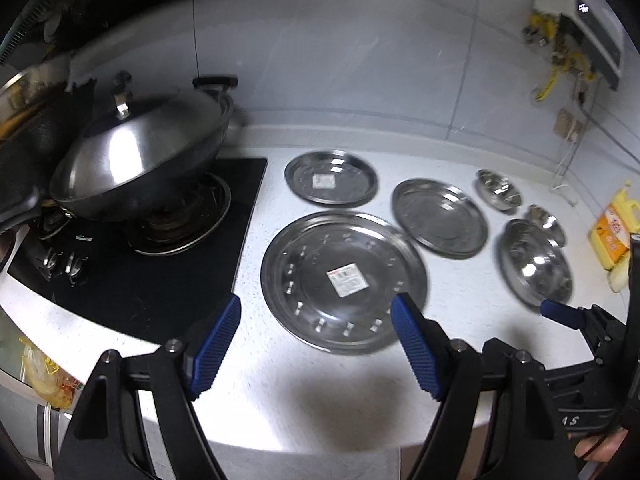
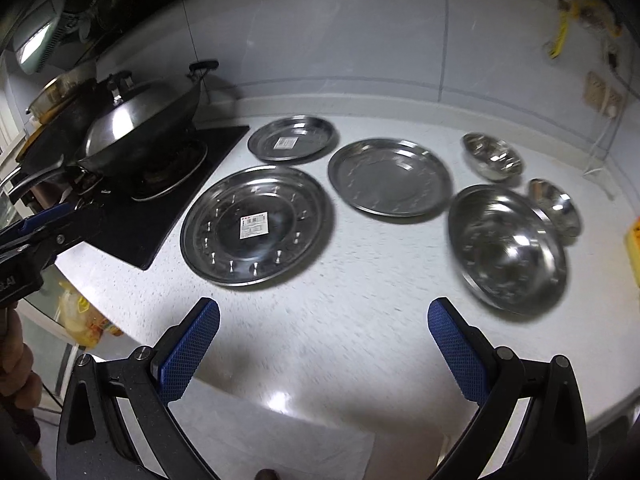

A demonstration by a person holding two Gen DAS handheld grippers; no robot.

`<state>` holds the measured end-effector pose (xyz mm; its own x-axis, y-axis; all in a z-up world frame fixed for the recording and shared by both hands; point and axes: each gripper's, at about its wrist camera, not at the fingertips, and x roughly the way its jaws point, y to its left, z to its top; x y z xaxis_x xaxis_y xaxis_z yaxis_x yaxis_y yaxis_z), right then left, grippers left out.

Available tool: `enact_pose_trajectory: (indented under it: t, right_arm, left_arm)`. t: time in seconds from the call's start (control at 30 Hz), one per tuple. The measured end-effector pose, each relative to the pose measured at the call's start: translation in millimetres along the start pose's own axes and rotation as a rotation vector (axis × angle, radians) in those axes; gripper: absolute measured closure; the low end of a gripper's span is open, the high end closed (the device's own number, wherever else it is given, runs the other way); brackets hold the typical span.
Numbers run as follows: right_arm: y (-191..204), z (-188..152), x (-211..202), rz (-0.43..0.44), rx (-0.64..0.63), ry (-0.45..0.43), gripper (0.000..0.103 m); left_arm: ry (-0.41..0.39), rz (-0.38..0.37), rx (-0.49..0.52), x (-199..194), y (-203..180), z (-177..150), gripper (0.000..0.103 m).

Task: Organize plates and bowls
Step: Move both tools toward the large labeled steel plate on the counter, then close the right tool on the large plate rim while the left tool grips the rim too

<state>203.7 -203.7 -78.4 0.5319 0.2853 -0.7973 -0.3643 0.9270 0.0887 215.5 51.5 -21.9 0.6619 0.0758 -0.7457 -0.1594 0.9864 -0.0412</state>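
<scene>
Steel dishes lie spread on a white counter (image 2: pixel 360 280). A large plate with a sticker (image 1: pixel 344 280) (image 2: pixel 256 226) lies nearest the stove. Behind it is a small stickered plate (image 1: pixel 331 178) (image 2: pixel 292 144), and to the right a plain medium plate (image 1: pixel 440 218) (image 2: pixel 390 178). Further right are a large bowl (image 1: pixel 536 264) (image 2: pixel 506 250) and two small bowls (image 2: pixel 492 156) (image 2: pixel 554 206). My left gripper (image 1: pixel 318 302) is open at the large plate's near rim. My right gripper (image 2: pixel 324 306) is open over bare counter, holding nothing.
A lidded wok (image 1: pixel 140 164) sits on a black gas stove (image 1: pixel 140 292) at the left. A yellow bottle (image 1: pixel 612 232) stands at the far right. Cables and sockets (image 1: pixel 568 124) hang on the back wall. The rounded counter edge runs close in front.
</scene>
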Motion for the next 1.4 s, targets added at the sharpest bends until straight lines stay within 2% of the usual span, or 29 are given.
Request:
enact_pose_trajectory:
  t: [0.23, 0.4, 0.8, 1.0, 1.07, 1.2, 1.37, 1.4]
  right_arm:
    - [0.0, 22.0, 69.4, 0.018, 0.020, 0.098, 0.001]
    - [-1.0, 36.6, 108.1, 0.041, 0.043, 0.153, 0.001]
    - [-11.7, 47.1, 153.4, 0.122, 0.132, 0.238, 0.002]
    - [-12.9, 49.6, 163.6, 0.161, 0.153, 0.260, 0.019]
    - [-13.5, 51.2, 163.0, 0.165, 0.153, 0.263, 0.029]
    - [-14.2, 56.7, 166.6, 0.157, 0.142, 0.269, 0.046]
    - [-21.7, 53.7, 164.8, 0.171, 0.147, 0.282, 0.075]
    - [-23.5, 53.8, 165.5, 0.177, 0.151, 0.286, 0.077]
  left_arm:
    - [0.099, 0.001, -0.013, 81.2, 19.0, 12.9, 0.026]
    - [0.150, -0.029, -0.041, 122.0, 33.1, 22.3, 0.026]
    - [0.259, -0.035, -0.069, 174.3, 44.6, 24.3, 0.026]
    - [0.317, -0.049, -0.093, 184.9, 48.1, 17.8, 0.026]
    - [0.348, -0.051, -0.099, 190.6, 48.2, 15.9, 0.027]
    - [0.360, -0.029, -0.103, 194.3, 46.8, 17.2, 0.027]
    - [0.379, -0.002, -0.086, 198.5, 42.5, 20.7, 0.027]
    - [0.383, 0.001, -0.080, 199.1, 41.4, 21.2, 0.027]
